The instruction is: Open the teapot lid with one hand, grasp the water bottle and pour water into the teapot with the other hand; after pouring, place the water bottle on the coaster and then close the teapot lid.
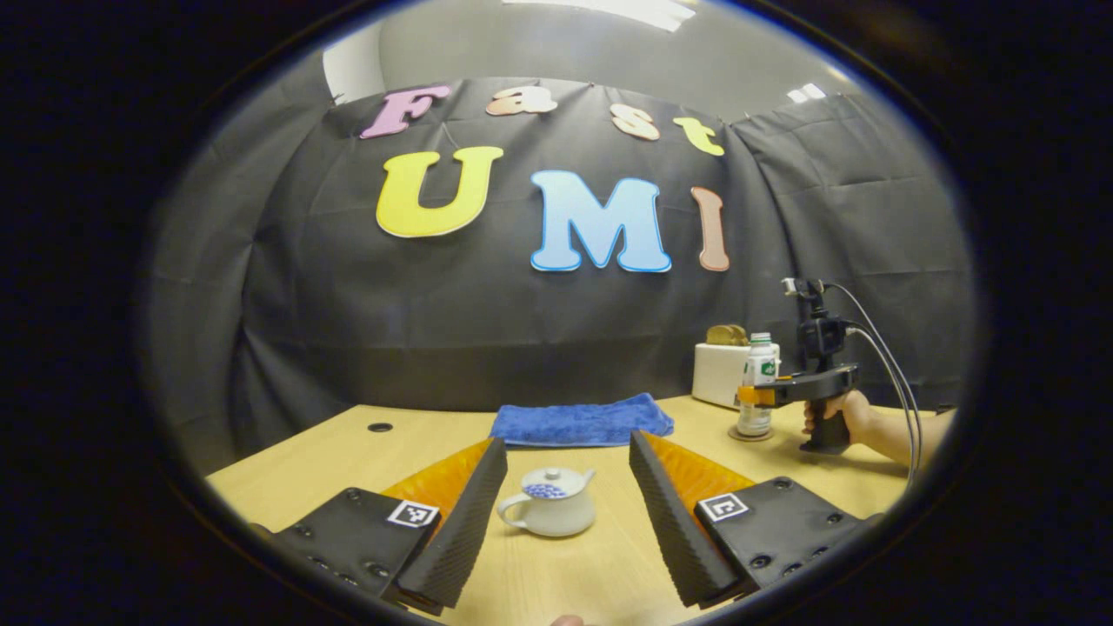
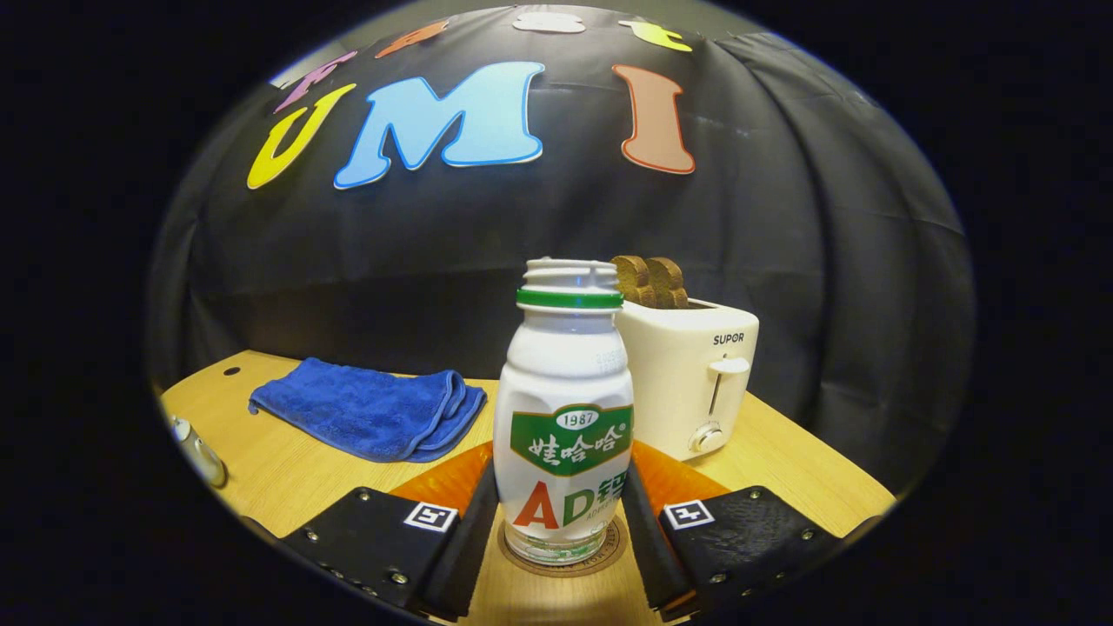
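- Smooth white teapot [image 1: 549,502] with a rounded belly and a blue-patterned lid [image 1: 546,487] seated on top sits on the pale wooden table [image 1: 296,452], between the wide-open fingers of the left gripper [image 1: 561,530].
- Right gripper [image 2: 561,522] hugs the water bottle [image 2: 563,417], both fingers touching its sides.
- Bottle is capless, white plastic with a green neck ring, its clear base standing upright on the round coaster [image 2: 563,556].
- Plush blue towel [image 2: 369,409] lies folded; glossy cream toaster [image 2: 687,374] holds two brown slices.
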The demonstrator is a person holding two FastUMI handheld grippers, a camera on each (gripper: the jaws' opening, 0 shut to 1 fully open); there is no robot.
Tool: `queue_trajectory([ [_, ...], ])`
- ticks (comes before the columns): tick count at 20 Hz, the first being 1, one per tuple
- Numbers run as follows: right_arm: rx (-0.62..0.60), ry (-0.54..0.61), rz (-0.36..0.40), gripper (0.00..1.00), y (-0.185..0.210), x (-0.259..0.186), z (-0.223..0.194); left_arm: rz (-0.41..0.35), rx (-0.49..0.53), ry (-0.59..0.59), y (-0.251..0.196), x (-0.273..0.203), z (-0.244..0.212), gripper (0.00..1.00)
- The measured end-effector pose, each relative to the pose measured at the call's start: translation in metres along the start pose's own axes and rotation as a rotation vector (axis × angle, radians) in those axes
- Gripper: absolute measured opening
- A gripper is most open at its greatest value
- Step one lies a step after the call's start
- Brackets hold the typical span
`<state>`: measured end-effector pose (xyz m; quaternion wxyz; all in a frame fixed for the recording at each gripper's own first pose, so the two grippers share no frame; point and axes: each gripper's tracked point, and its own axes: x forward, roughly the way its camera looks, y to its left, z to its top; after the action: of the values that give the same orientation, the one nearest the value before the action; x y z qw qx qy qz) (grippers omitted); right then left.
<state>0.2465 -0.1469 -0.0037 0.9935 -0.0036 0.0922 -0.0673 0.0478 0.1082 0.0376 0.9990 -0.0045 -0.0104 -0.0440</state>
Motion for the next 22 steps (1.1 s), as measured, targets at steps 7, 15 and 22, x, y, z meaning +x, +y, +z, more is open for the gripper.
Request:
queue_trajectory([
  [7,0.007,-0.005,-0.001,0.75,0.000,-0.002,0.001,0.002,0.001,0.002,-0.006,0.000,0.001,1.00],
  [15,-0.062,-0.040,0.008,0.93,0.000,-0.024,0.018,-0.017,0.016,-0.006,-0.020,-0.005,0.005,1.00],
  [22,-0.006,-0.144,-0.009,0.95,0.003,-0.106,0.046,-0.021,-0.015,-0.021,-0.037,-0.013,0.008,1.00],
])
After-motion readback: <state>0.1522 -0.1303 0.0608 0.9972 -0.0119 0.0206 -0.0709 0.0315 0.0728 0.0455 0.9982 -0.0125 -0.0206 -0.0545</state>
